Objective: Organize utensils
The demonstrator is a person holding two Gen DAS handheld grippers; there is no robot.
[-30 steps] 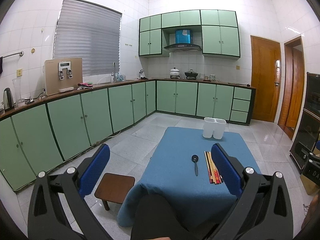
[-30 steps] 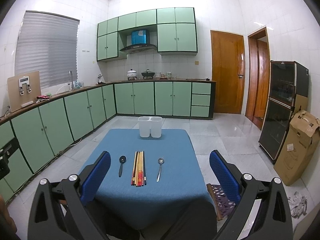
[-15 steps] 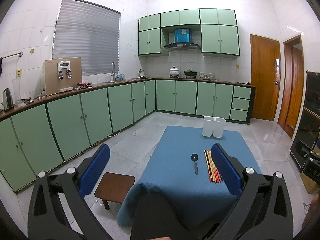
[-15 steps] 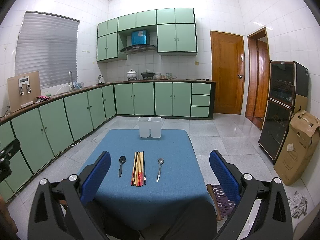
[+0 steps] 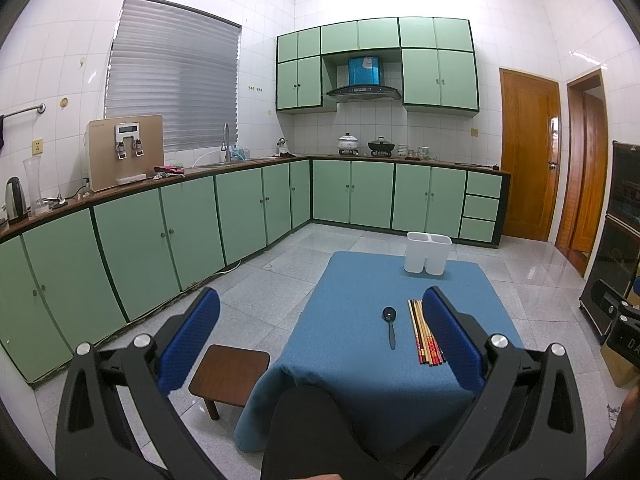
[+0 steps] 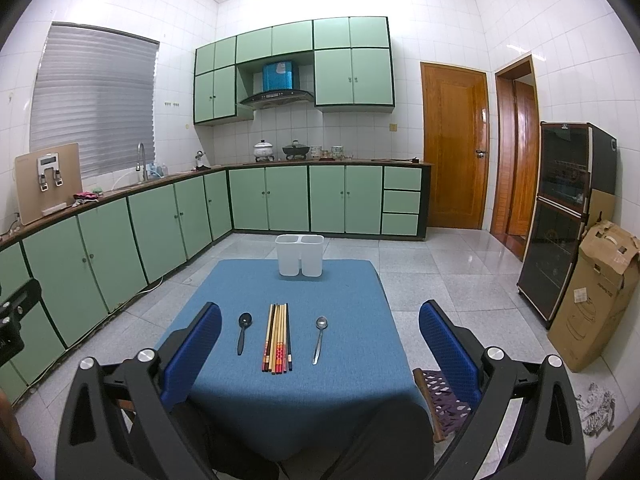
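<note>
Green-cabinet kitchen behind blue-clothed table [image 6: 352, 360]. We hold left gripper [image 5: 320, 332] and right gripper [image 6: 320, 334] wide apart, empty, touching nothing. Frame centre: black spoon [image 6: 242, 330], chopsticks [image 6: 278, 337], steel spoon [image 6: 319, 337] side by side; white two-compartment holder [image 6: 300, 255] above them.

Hardly any writing can be read. White letters "DA" show on a black device [image 5: 627, 343] at the left-wrist view's right edge. The print on the cardboard box [image 6: 592, 300] is too small to read.
</note>
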